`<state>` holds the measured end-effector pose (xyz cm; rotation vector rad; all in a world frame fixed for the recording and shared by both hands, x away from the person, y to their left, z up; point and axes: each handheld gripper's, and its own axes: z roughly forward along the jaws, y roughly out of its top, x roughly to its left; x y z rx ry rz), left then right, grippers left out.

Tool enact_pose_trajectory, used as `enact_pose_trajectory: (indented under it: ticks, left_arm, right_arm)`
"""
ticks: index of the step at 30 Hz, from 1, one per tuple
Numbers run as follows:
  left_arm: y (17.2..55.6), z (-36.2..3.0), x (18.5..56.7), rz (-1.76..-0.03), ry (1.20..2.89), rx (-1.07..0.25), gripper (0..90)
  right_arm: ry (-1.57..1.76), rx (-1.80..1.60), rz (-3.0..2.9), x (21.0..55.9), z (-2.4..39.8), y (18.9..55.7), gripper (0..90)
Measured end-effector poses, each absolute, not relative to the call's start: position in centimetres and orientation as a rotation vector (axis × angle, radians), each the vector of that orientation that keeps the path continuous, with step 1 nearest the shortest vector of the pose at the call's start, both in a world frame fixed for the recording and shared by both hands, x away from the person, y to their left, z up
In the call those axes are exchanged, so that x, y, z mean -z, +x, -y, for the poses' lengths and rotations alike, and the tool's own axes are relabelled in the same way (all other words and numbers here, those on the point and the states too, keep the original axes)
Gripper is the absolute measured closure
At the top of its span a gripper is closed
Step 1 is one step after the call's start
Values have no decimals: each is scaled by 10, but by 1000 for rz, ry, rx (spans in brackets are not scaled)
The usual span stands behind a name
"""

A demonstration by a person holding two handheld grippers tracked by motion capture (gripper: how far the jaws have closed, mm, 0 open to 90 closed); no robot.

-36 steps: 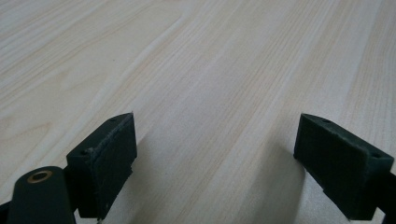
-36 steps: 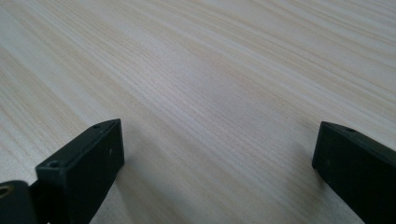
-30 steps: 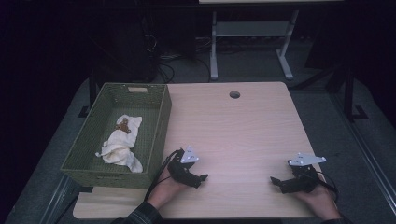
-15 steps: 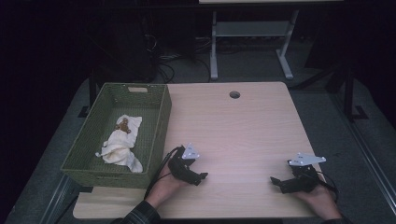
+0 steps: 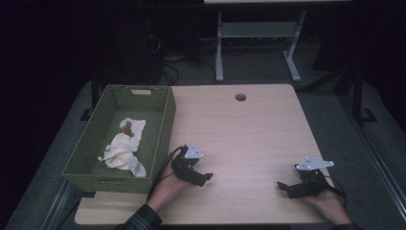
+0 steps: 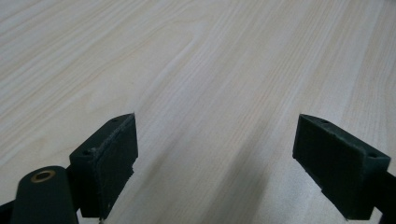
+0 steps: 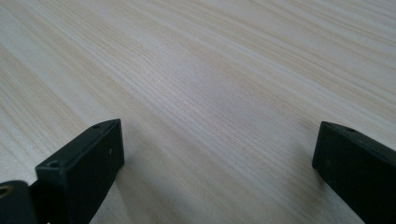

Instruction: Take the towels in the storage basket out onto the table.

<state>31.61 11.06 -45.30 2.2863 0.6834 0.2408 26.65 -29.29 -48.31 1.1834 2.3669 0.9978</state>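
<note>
Two grippers, left gripper (image 5: pixel 207 178) and right gripper (image 5: pixel 280 186), jaws apart on table (image 5: pixel 249 134), one basket (image 5: pixel 165 120), one cloth (image 5: pixel 122 151) inside.

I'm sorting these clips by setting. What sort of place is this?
Probably a lab or workshop recording bench: a bare wooden table with a cable hole, cables on the dark floor behind, and a handheld gripper on the table.

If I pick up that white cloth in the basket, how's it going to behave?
The cloth lies crumpled and folded, so it will probably hang limp and drape. It looks thin, so likely light. A small brown thing rests on it and may tumble off into the basket when it lifts.
</note>
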Motion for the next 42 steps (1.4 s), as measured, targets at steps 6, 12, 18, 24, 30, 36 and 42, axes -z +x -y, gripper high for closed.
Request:
enact_pose_trajectory:
  ticks: [6,12,18,24,30,36,42]
  left_arm:
    - [317,-111,446,-671,2294,-250,134]
    - [319,-110,439,-669,2296,-259,134]
    - [320,-110,432,-668,2302,-263,134]
    - [322,-109,424,-668,2301,-275,134]
    - [324,-109,417,-675,2307,-281,134]
    - [327,-109,409,-676,2309,-267,134]
    - [329,-109,403,-675,2308,-260,134]
  right_arm:
    - [1181,-999,-2372,483,293,267,16]
    - [1181,-999,-2372,483,293,267,15]
    - [1182,-998,-2373,483,293,267,15]
    - [1182,-998,-2373,483,293,267,15]
    - [1184,-999,-2372,483,293,267,15]
    - [1182,-998,-2373,483,293,267,15]
    - [1182,-998,-2373,483,293,267,15]
